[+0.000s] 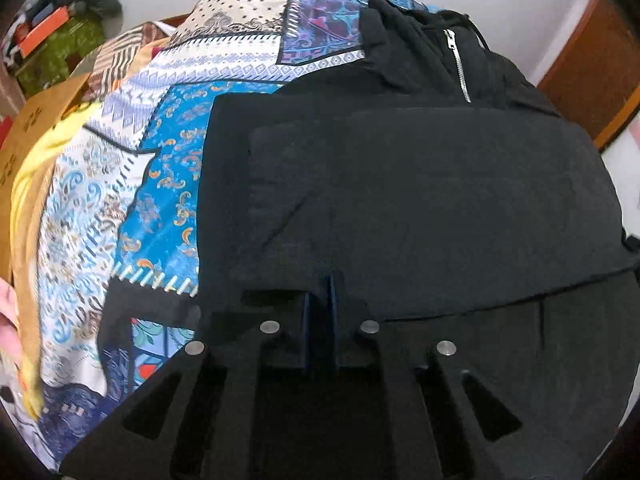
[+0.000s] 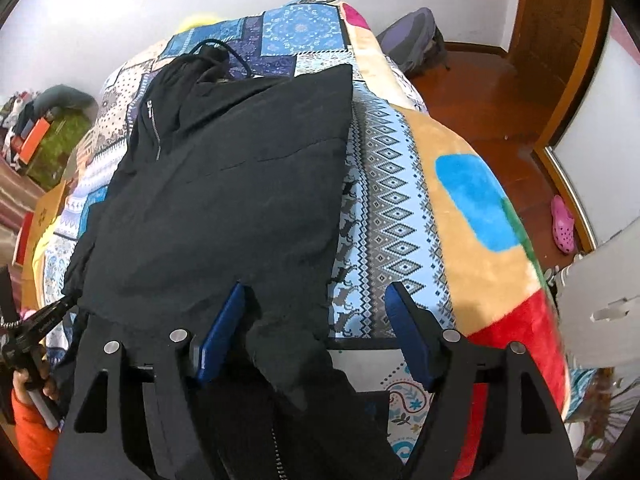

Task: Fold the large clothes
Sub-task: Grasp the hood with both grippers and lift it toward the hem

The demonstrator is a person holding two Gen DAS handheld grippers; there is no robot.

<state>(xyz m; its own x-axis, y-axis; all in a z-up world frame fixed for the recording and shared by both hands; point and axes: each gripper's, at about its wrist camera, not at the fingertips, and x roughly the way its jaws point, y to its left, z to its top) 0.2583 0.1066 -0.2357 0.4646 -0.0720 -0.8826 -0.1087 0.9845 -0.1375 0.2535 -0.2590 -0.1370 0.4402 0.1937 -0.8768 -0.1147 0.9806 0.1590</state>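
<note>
Two grippers work the black hoodie (image 2: 224, 184) spread flat ahead on the bed (image 2: 400, 208) for folding: the left gripper (image 1: 318, 296) looks pinched on its near hem, the right gripper (image 2: 316, 304) stands wide, astride a fabric corner.

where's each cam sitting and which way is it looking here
Left wrist: on the left tool, angled down over its nearly shut fingers at the black zip hoodie on a patterned bedspread.
Right wrist: on the right tool, angled down, fingers apart; an orange sleeve shows.
Shared: hoodie, bedspread, wooden door.
</note>
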